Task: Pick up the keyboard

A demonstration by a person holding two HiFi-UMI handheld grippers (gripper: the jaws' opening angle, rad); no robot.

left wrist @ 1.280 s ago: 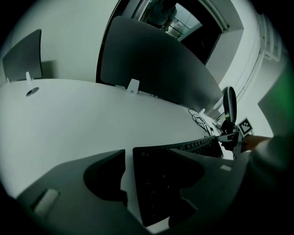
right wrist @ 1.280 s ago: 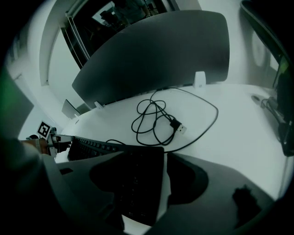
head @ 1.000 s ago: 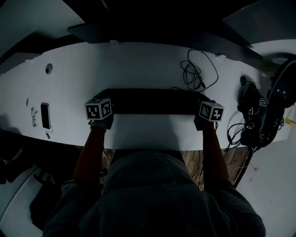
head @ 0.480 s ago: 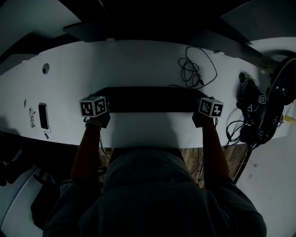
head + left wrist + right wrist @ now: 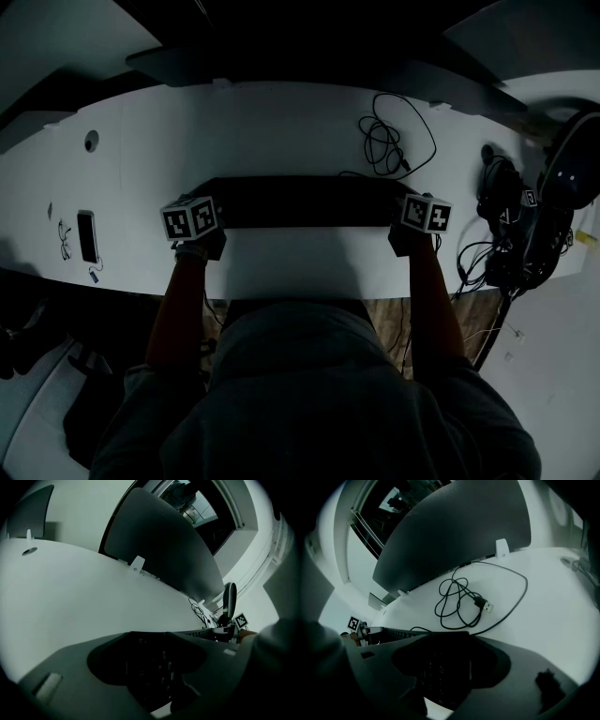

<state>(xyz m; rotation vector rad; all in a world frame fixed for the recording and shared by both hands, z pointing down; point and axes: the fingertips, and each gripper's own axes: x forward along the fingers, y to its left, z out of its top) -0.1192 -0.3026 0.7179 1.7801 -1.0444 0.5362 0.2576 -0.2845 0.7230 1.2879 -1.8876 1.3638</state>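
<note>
Near the left end of the white bench (image 5: 281, 131) a small dark phone (image 5: 86, 234) lies close to the near edge, well apart from the work. The left gripper (image 5: 210, 223) is at the left end of the keyboard (image 5: 309, 202). Its jaws are apart with that end between them and have just been closing in, but I do not see the pads pressing on it, so I judge it not yet clenched. The keyboard is black, long and flat, and it lies in the middle of the bench, parallel to the near edge and a little back from it. Behind its right part a loose cable (image 5: 394, 141) is coiled toward the far edge, apart from the keyboard. The right gripper (image 5: 414, 221) is at the right end, jaws also apart around that end, with no firm hold visible. I think the keyboard is light and rather stiff, but long, so it may sag or tilt if only one end is taken. The smooth plastic edges could slip. It seems best to hold both short ends on the frame, not on the keys, and lift level.
</note>
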